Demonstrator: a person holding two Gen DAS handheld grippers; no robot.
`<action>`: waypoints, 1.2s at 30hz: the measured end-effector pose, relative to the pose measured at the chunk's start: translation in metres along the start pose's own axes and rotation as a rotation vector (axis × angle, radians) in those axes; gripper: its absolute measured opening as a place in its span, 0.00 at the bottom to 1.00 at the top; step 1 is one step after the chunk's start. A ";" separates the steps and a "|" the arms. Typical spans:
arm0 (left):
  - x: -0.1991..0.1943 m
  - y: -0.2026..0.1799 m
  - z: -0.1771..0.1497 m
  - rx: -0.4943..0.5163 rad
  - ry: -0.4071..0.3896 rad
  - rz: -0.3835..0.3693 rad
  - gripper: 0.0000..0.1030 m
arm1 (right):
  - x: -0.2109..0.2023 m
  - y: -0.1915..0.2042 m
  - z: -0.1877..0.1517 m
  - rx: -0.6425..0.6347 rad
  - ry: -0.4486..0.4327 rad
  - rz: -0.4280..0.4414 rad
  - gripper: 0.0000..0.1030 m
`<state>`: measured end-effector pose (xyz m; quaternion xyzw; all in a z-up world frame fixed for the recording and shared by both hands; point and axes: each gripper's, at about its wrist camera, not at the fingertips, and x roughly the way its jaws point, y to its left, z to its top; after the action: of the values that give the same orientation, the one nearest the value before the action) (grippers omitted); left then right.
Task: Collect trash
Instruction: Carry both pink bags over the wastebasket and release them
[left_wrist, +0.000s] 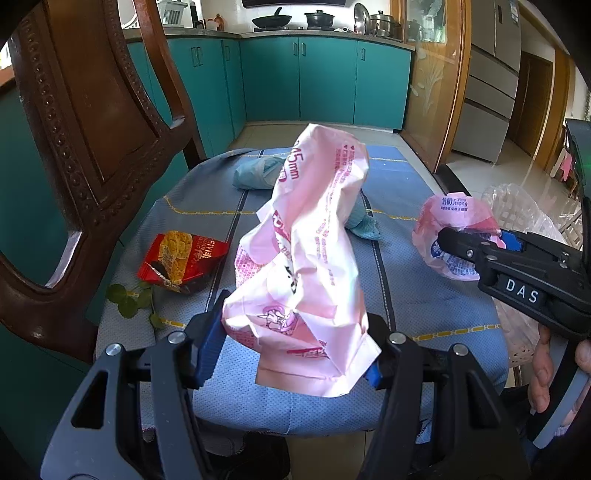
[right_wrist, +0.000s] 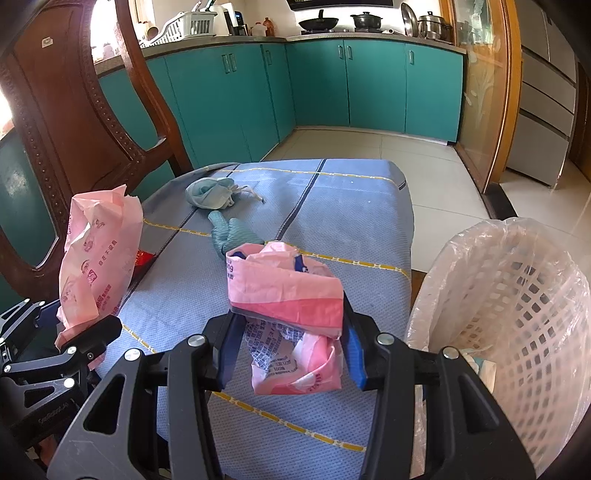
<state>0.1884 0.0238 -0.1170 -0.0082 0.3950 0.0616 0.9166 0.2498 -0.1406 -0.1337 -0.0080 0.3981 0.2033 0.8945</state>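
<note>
I hold two grippers, one in each hand. My left gripper (left_wrist: 291, 358) sits at the bottom middle of the left picture. Its two blue pads pinch a big pale pink bag (left_wrist: 306, 258) that stands up tall in the middle of that picture. In the right picture the same bag (right_wrist: 99, 258) shows at the left side, with the left gripper (right_wrist: 88, 343) under it.

My right gripper (right_wrist: 291, 350) is at the bottom middle of the right picture. Its pads squeeze a small pink wrapper (right_wrist: 291, 314) with blue and white print. In the left picture this gripper (left_wrist: 454, 242) comes in from the right edge with the wrapper (left_wrist: 454, 236) on its tip, and a bit of my hand (left_wrist: 543, 373) shows below it.

Both things hang over a table with a blue cloth (right_wrist: 332, 221) with yellow lines. On the cloth, at the left of the left picture, lies a red snack packet (left_wrist: 181, 258). Just below it lies a green leafy stem (left_wrist: 129, 299). Near the far end of the cloth lie a crumpled blue-green mask (right_wrist: 214, 194) and a green glove (right_wrist: 236, 232).

A white basket bin (right_wrist: 517, 314) with a clear liner stands at the right side of the right picture, just beside the table. A brown wooden chair (left_wrist: 92, 129) fills the upper left.
</note>
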 end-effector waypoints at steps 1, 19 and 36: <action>0.000 0.000 0.000 -0.001 -0.002 -0.001 0.59 | 0.000 0.000 0.000 0.002 0.000 0.006 0.46; -0.002 -0.113 0.037 0.144 -0.012 -0.332 0.59 | -0.086 -0.147 -0.034 0.286 -0.140 -0.273 0.48; 0.029 -0.172 0.024 0.270 0.060 -0.473 0.84 | -0.098 -0.212 -0.060 0.626 -0.157 -0.154 0.72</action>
<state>0.2464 -0.1424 -0.1278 0.0202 0.4136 -0.2078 0.8862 0.2269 -0.3806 -0.1358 0.2528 0.3692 0.0029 0.8943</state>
